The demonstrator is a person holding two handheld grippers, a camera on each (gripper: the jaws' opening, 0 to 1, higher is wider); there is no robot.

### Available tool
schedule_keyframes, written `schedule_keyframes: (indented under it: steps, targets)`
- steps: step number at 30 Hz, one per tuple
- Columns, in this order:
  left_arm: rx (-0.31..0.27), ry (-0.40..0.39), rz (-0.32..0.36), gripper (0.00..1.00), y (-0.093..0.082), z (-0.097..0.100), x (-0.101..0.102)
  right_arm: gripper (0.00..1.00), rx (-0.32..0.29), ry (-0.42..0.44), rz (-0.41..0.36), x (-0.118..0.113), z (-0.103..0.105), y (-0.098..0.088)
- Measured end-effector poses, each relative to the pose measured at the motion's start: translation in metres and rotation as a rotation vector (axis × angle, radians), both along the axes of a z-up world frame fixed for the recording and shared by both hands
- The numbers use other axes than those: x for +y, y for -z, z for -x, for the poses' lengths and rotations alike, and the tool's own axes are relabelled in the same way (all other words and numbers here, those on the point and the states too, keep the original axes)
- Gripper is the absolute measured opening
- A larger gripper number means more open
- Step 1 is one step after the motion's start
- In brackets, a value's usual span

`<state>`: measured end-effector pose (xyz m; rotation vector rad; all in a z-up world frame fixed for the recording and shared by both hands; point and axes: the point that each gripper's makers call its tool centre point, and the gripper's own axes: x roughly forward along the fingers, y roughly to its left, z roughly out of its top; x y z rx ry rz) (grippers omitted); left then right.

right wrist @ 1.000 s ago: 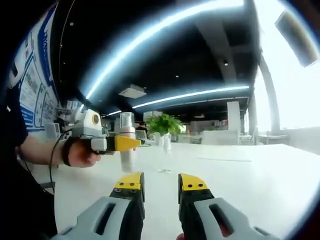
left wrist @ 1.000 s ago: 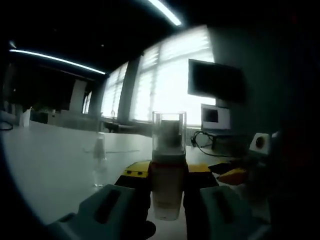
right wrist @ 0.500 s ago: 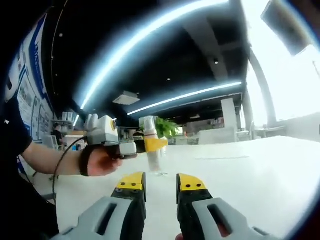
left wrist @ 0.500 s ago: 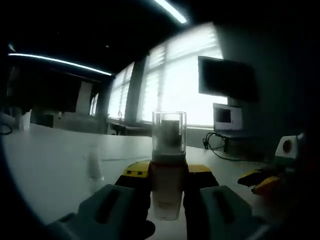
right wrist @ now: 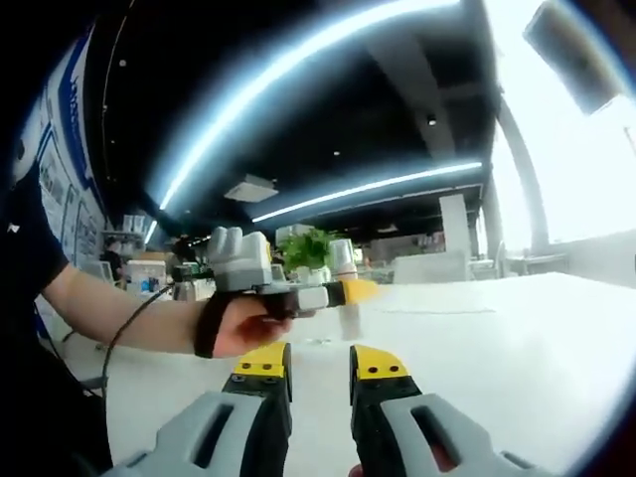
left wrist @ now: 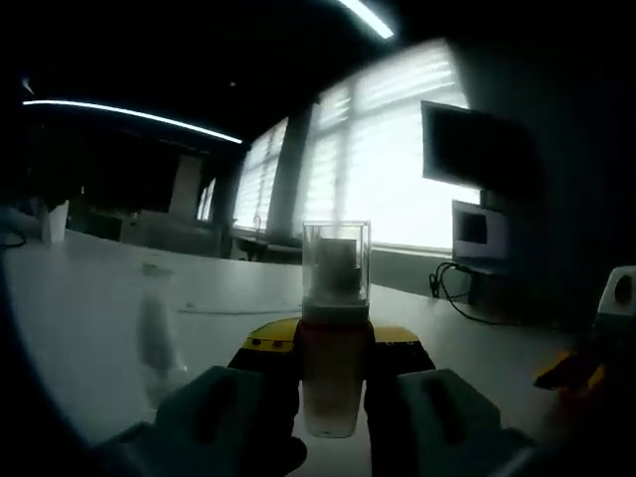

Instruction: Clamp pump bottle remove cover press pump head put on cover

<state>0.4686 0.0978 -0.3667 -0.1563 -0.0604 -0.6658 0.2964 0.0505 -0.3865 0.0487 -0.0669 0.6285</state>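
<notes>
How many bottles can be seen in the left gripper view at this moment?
2. The pump bottle with its clear cover on stands clamped in the left tongs. A blurred clear bottle stands on the white table to its left. Others may be hidden in the dark background.

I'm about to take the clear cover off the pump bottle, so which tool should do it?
The right tool, probably. The left tool is shut on the pump bottle, its clear cover still on. The right one holds nothing and points toward the bottle.
</notes>
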Motion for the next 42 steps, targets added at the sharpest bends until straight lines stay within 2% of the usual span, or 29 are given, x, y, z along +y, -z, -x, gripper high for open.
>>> schedule_keyframes:
  steps: [3,9,15,23,27,30,37,42]
  targets:
    - [0.003,0.005,-0.005,0.15,0.004,-0.001,-0.008,0.18,0.001,0.005,0.015,-0.001,-0.001,0.002]
    - [-0.007,0.000,-0.024,0.15,0.012,-0.008,-0.016,0.17,0.007,0.048,-0.056,-0.015,-0.006,-0.005]
    - [-0.028,0.009,-0.083,0.15,0.020,-0.011,-0.026,0.17,0.001,0.057,-0.025,-0.012,-0.006,-0.003]
    - [-0.013,-0.001,-0.101,0.15,0.025,-0.013,-0.026,0.17,0.004,0.061,-0.026,-0.013,-0.006,-0.002]
    - [0.013,-0.014,-0.075,0.15,0.027,-0.015,-0.023,0.18,0.001,0.067,-0.021,-0.013,-0.006,-0.002]
    - [0.024,-0.008,-0.088,0.15,0.030,-0.014,-0.025,0.18,0.003,0.064,-0.038,-0.014,-0.006,-0.004]
    - [0.017,-0.006,-0.102,0.15,0.031,-0.013,-0.026,0.18,-0.003,0.055,-0.014,-0.011,-0.005,-0.002]
    - [0.013,-0.010,-0.111,0.15,0.030,-0.012,-0.029,0.18,-0.006,0.054,-0.029,-0.012,-0.003,-0.005]
